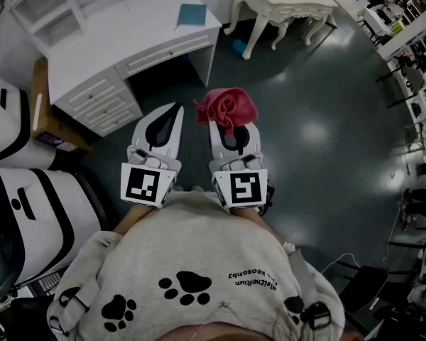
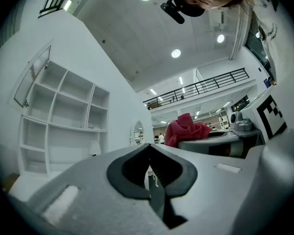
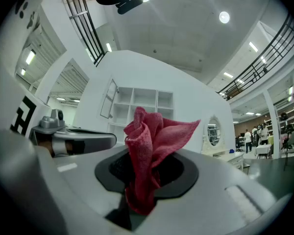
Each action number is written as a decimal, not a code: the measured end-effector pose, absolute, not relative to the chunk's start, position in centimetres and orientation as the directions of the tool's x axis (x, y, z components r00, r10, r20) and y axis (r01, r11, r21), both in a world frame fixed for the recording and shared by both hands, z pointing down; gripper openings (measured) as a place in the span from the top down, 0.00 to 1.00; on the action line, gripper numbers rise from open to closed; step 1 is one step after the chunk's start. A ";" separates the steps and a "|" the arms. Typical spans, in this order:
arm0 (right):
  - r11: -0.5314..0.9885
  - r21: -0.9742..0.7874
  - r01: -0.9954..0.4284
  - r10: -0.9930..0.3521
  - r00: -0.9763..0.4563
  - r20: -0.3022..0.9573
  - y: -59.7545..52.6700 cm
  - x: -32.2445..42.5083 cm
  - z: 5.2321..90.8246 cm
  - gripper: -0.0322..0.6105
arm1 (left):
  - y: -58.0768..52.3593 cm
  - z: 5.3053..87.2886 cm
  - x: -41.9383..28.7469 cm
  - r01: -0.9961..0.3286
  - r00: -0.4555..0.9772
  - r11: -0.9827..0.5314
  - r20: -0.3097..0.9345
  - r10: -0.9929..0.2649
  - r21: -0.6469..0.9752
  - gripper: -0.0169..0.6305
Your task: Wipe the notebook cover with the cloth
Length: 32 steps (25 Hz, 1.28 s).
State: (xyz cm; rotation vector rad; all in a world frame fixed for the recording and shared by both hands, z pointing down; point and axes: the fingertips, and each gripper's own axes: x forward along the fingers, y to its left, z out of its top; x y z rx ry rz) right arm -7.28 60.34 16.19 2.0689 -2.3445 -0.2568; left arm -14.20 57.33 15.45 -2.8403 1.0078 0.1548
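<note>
1. Across the upper left of the head view stands a white desk [image 1: 121, 41] with drawers, on a dark glossy floor [image 1: 319, 105].
2. Right of the desk, set apart from it, is a white table [image 1: 280, 2] with curved legs.
3. Short of the desk's front, a person in a grey paw-print sweatshirt [image 1: 192, 261] holds both grippers side by side, tips toward the desk.
4. The left gripper [image 1: 172, 116] [image 2: 148, 153] is the one nearer the desk's drawers. Its jaws are pressed together with nothing between them.
5. The right gripper [image 1: 234, 137], farther from the desk, has its jaws clamped on a red cloth [image 1: 226, 107] [image 3: 149, 141], which bunches out past the tips.
6. The blue notebook [image 1: 192, 14] lies flat on the desk top near its right edge, well apart from cloth and grippers.
</note>
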 end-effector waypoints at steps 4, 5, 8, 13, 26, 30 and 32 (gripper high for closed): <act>0.123 0.128 -0.984 -0.986 -0.136 -0.098 60.2 -6.6 16.1 0.80 | 57.2 15.5 -13.6 -0.639 0.768 -0.765 -0.126 -0.628 -0.078 0.97; 0.126 0.128 -0.984 -0.986 -0.138 -0.097 60.1 -6.4 16.1 0.80 | 57.2 15.5 -13.4 -0.641 0.766 -0.764 -0.124 -0.631 -0.076 0.98; 0.136 0.112 -0.984 -0.984 -0.148 -0.104 60.1 -5.6 16.1 0.80 | 57.3 15.6 -12.6 -0.646 0.762 -0.759 -0.120 -0.636 -0.077 0.98; 0.146 0.071 -0.987 -0.981 -0.154 -0.120 60.0 -4.2 16.6 0.80 | 57.3 16.4 -11.5 -0.652 0.758 -0.754 -0.100 -0.644 -0.080 0.98; 0.129 0.059 -0.990 -0.986 -0.135 -0.099 55.3 -2.5 18.0 0.79 | 52.1 17.7 -10.3 -0.650 0.759 -0.758 -0.095 -0.644 -0.050 0.98; 0.127 0.057 -0.990 -0.987 -0.131 -0.091 52.0 -2.0 18.2 0.80 | 48.9 17.8 -9.5 -0.641 0.767 -0.766 -0.093 -0.635 -0.054 0.98; 0.130 0.055 -0.990 -0.987 -0.134 -0.087 49.9 -1.8 18.3 0.79 | 46.9 17.9 -9.3 -0.638 0.769 -0.768 -0.090 -0.632 -0.057 0.98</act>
